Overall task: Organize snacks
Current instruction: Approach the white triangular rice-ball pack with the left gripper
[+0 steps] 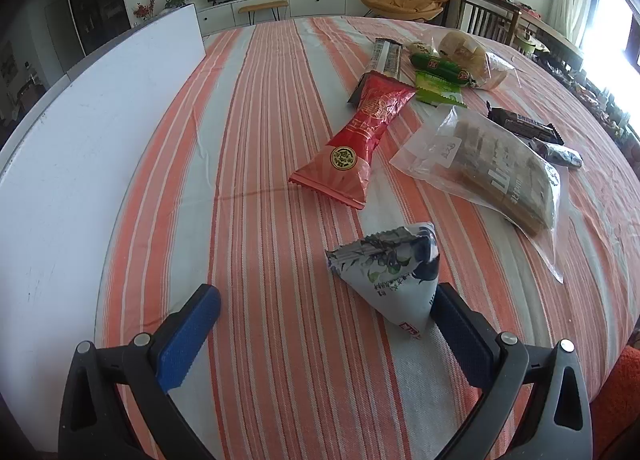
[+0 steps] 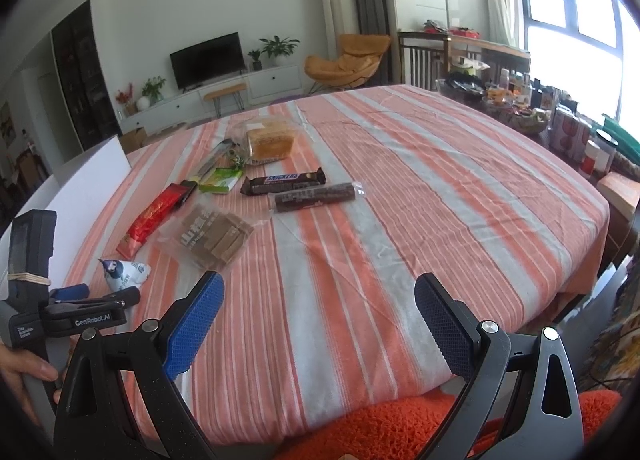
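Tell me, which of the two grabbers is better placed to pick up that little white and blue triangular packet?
The left gripper. Its open fingers already sit low on either side of the triangular packet, which touches one pad. The right gripper is open over bare striped cloth, well away from it.

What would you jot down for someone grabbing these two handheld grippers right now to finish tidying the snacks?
Left gripper: open, empty, right by the white triangular packet, one finger beside it.
Right gripper: open, empty, over bare striped cloth.
Snacks lie loose on the table: red packet, clear bag of brown bars, Snickers bar, dark roll, green packets, bread.
Done: nothing visibly sorted.
Left: everything; the triangular packet looks like the likely first pick.
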`<action>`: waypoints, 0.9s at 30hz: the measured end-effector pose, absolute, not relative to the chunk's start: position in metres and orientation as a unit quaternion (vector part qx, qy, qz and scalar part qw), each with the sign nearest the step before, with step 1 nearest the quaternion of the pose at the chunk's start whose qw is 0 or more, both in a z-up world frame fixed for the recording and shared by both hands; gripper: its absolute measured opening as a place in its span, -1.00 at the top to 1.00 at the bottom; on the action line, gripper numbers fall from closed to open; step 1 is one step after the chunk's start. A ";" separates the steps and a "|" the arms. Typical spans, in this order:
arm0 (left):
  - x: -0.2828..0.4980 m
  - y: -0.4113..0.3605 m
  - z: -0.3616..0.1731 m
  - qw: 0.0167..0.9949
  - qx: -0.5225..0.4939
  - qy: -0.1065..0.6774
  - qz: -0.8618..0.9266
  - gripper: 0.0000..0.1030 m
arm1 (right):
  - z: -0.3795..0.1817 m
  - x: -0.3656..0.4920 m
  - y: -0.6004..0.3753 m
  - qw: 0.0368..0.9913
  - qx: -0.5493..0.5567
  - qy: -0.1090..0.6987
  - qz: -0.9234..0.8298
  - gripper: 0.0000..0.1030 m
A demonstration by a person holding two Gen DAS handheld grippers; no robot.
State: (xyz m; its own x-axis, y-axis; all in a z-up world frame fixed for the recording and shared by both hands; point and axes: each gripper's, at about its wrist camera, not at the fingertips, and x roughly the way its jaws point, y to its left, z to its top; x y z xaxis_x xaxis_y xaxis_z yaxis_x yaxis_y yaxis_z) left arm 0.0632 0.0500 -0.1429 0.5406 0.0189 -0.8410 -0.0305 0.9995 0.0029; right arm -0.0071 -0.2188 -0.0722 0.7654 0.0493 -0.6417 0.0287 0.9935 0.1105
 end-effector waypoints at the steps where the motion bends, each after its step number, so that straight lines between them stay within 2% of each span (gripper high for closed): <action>1: 0.063 0.050 -0.143 0.878 -0.006 0.479 0.014 -1.00 | -0.072 -0.007 -0.218 0.938 0.056 0.343 0.005 -0.90; 27: 0.058 0.050 -0.143 0.887 -0.006 0.462 0.015 -1.00 | -0.077 -0.004 -0.219 0.932 0.048 0.360 -0.007 -0.90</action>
